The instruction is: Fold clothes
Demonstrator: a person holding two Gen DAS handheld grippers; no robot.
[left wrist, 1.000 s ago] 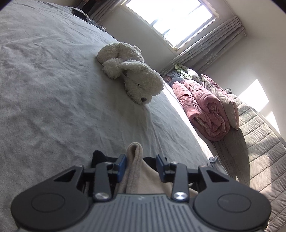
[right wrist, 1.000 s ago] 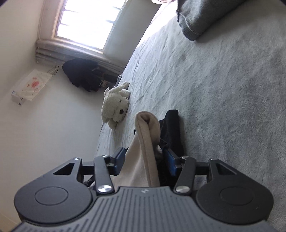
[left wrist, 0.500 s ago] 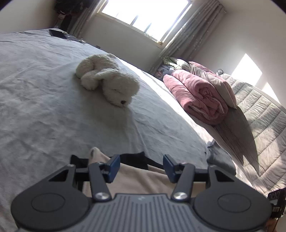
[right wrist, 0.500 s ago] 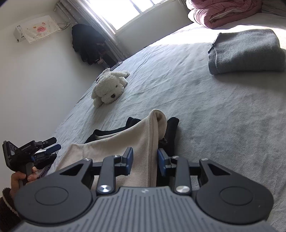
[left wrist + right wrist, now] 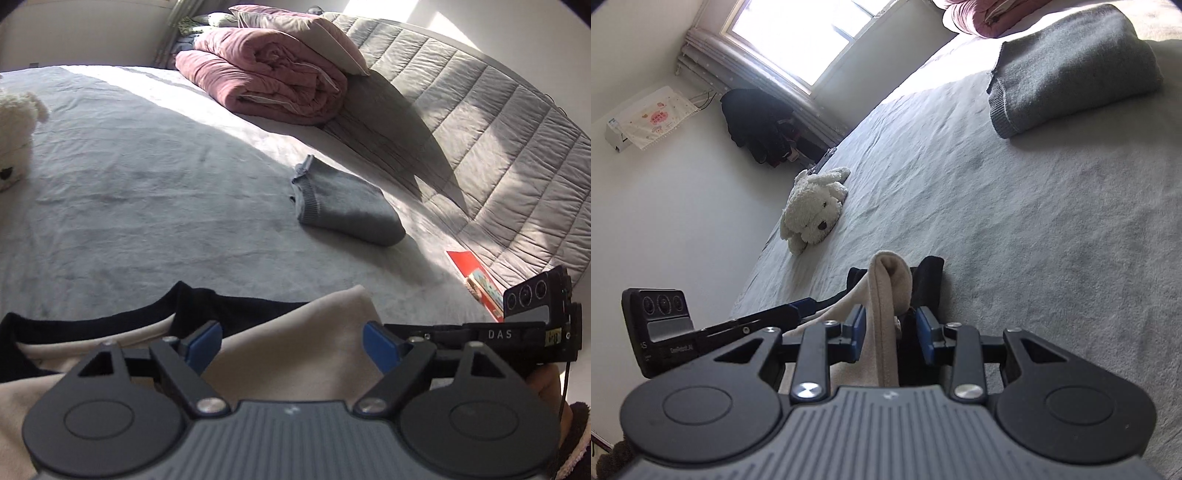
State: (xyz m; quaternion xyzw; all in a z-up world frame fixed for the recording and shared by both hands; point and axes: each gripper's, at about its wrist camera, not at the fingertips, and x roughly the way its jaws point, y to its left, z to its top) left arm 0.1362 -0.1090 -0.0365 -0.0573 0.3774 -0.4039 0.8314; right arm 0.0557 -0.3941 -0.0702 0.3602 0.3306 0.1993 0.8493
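Observation:
A beige garment [image 5: 332, 306] with a black inner layer [image 5: 221, 310] lies on the grey bed [image 5: 147, 221]. My left gripper [image 5: 293, 341] hovers low over it, open, its blue pads wide apart and the cloth lying flat under them. In the right wrist view my right gripper [image 5: 891, 332] is shut on an upright fold of the beige garment [image 5: 886, 273], with black fabric beside it. The left gripper's blue fingertip [image 5: 803, 306] shows just to the left of that fold.
A folded grey sweater [image 5: 347, 206] [image 5: 1071, 70] lies further up the bed. A white plush dog [image 5: 812, 214] sits near the bed's left edge. A rolled pink duvet [image 5: 266, 85] leans against the quilted headboard [image 5: 498, 129]. A red packet [image 5: 476, 277] lies below the headboard.
My left gripper let go of the beige fold, opened wide and swung right toward the headboard. The right gripper's pads closed in on its fold and the cloth dropped lower.

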